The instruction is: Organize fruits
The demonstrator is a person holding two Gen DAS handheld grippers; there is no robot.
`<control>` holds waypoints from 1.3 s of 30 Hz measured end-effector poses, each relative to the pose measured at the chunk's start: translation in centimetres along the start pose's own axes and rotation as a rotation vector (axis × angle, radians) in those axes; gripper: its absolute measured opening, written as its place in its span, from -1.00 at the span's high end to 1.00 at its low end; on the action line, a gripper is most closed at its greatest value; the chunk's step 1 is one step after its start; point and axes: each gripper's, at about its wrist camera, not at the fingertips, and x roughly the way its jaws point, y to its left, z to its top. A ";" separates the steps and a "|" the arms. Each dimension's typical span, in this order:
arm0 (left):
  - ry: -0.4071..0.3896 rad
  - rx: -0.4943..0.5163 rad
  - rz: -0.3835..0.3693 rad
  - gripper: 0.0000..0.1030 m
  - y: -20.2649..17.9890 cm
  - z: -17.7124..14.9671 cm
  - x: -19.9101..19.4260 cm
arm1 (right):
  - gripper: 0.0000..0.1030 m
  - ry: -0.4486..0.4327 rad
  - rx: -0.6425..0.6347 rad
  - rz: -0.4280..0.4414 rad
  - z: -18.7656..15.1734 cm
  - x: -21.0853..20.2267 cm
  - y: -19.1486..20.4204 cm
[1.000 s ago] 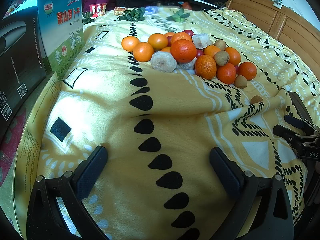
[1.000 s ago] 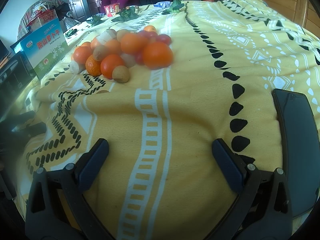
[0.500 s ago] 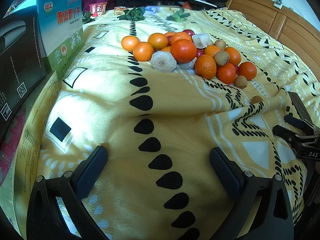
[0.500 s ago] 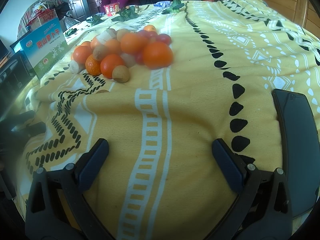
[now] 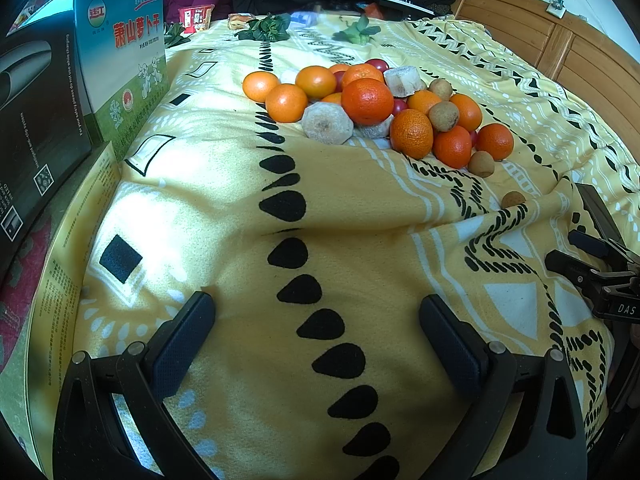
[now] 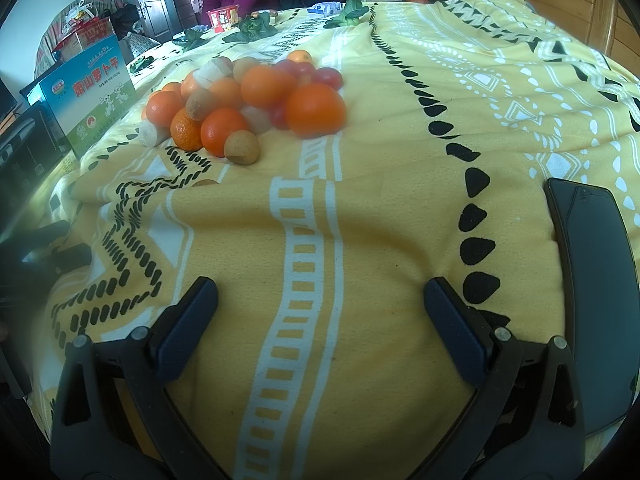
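Our left gripper (image 5: 316, 320) sits at the bottom of its frame with its 2 fingers (image 5: 180, 344) spread wide and nothing between them, only the yellow blanket (image 5: 360, 240) of the bed. Our right gripper (image 6: 320, 308) is the same in its own view: fingers (image 6: 456, 328) spread, holding nothing, low over the blanket.

From the left fingers the fruit pile (image 5: 372, 104) lies straight ahead and slightly right, in the upper middle of the frame, well apart from the tips. From the right fingers the same pile (image 6: 248, 100) lies ahead and to the left, in the upper left of that frame, also well apart. We judge neither hand clearly nearer. The pile has a long axis: in the left view it runs from upper left down to the right, ending in a small brown fruit (image 5: 481, 164). A stray brown fruit (image 5: 513, 199) lies apart from the pile, toward the right gripper's side, so we judge it the easiest first pick for that hand.

The stray fruit is half sunk behind a blanket fold in the right view (image 6: 205, 183), so its shape is hard to read. Red fruits (image 5: 378, 65) are mostly covered by oranges (image 5: 367, 101). The pale cut pieces (image 5: 327, 123) we cannot identify. No bowl or tray for sorting shows. A phone (image 6: 596, 280) lies at the right edge of the right view, and a box (image 5: 128, 68) stands at upper left in the left view.
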 end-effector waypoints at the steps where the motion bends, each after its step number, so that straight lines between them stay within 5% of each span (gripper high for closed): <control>1: 0.000 0.000 0.000 -0.99 0.0 0.0 0.0 | -1.00 0.001 0.000 0.000 0.0 0.0 0.0; 39: 0.008 0.008 0.016 -0.99 -0.2 -0.1 0.1 | -1.00 -0.001 -0.001 0.001 0.0 0.0 0.0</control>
